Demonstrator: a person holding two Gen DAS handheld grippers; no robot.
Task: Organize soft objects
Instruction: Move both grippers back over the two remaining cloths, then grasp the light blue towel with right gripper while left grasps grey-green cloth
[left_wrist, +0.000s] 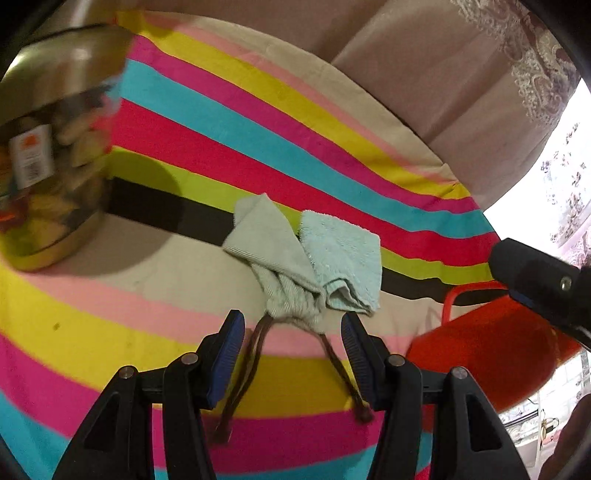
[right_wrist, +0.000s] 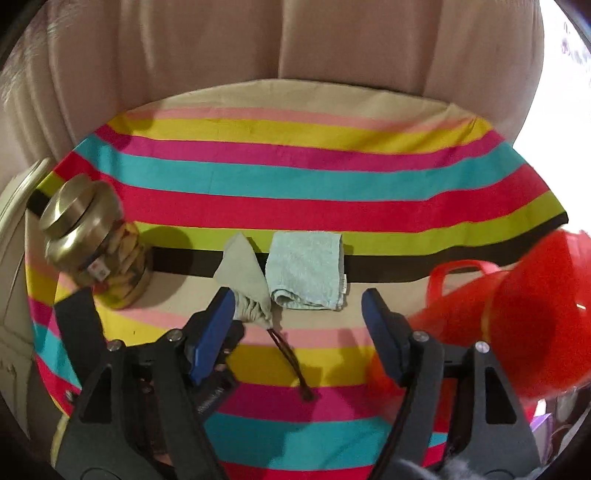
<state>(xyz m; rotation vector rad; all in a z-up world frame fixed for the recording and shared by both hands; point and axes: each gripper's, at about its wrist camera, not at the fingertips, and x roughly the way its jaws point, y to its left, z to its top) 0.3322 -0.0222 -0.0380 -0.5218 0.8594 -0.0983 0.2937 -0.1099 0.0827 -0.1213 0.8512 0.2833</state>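
A pale green drawstring pouch (left_wrist: 275, 258) with brown cords lies on the striped cloth, beside a folded light blue towel (left_wrist: 341, 258). My left gripper (left_wrist: 293, 328) is open just in front of the pouch's gathered neck, with the cords lying between its fingers. In the right wrist view the pouch (right_wrist: 243, 277) and towel (right_wrist: 306, 269) lie ahead of my right gripper (right_wrist: 299, 306), which is open and empty. The left gripper's body (right_wrist: 207, 369) sits low at the left there. A red basket (left_wrist: 491, 347) stands at the right; it also shows in the right wrist view (right_wrist: 524, 317).
A jar with a gold lid (left_wrist: 51, 166) holding food stands on the cloth at the left; it also shows in the right wrist view (right_wrist: 96, 243). The striped cloth (right_wrist: 295, 177) covers a round table. Beige cushions (right_wrist: 258, 40) rise behind it.
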